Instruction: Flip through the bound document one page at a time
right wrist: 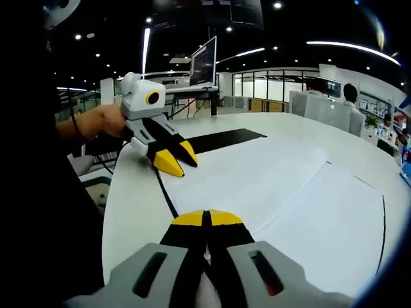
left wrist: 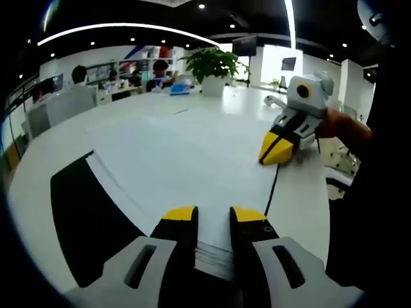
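Observation:
The bound document (left wrist: 180, 154) lies open on the white table (left wrist: 302, 212), white pages up, with its black cover (left wrist: 83, 212) showing at the left. My left gripper (left wrist: 214, 215) rests low over the near edge of the pages, jaws apart with the paper stack between them. It also appears as the left gripper (right wrist: 176, 160) at the document's (right wrist: 257, 179) corner, held by a hand (right wrist: 103, 122). My right gripper (right wrist: 207, 218) hovers over the white page, jaws together; I cannot see whether a sheet is pinched. From the other side, the right gripper (left wrist: 277, 149) touches the page's right edge.
A potted plant (left wrist: 212, 64) stands at the table's far end, with people (left wrist: 80, 74) seated behind it. A monitor (right wrist: 202, 61) sits on a desk beyond the table. The black cover (right wrist: 225, 138) lies past the left gripper. Chairs (left wrist: 337, 173) stand at the table's side.

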The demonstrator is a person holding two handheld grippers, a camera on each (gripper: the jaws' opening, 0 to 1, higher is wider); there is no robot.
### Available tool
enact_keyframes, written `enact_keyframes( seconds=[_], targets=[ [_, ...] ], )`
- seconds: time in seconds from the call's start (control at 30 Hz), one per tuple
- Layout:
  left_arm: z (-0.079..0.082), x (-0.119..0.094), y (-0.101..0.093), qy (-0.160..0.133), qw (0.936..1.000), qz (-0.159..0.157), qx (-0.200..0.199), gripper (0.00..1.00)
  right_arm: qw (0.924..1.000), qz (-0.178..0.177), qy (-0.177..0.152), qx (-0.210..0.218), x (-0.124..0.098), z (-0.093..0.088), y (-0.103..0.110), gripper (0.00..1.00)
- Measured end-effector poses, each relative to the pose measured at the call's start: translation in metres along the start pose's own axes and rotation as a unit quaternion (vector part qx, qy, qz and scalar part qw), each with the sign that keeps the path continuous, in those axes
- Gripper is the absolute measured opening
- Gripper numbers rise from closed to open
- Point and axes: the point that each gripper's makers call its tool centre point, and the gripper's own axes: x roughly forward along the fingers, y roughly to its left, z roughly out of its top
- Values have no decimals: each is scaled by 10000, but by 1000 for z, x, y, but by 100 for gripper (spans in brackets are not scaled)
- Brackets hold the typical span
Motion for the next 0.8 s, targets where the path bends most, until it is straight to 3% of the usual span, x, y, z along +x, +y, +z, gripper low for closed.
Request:
enact_keyframes(
  seconds=[0.23, 0.43, 0.63, 0.8],
  targets=[
    [24, -12, -5, -631, 9977, -102, -210, 22, 9999, -63, -94, 1, -3, 6, 1, 2],
    [45, -24, -4, -1170, 9924, 73, -370, 25, 9994, -128, -290, 116, -18, 22, 4, 2],
    [65, -38, -6, -1593, 9862, 251, -376, 24, 9933, -246, -875, 719, -43, 42, -3, 7],
    [82, -49, -12, -1844, 9821, 270, -262, 24, 9868, -499, -1262, 886, -71, 56, -15, 8]
  ],
)
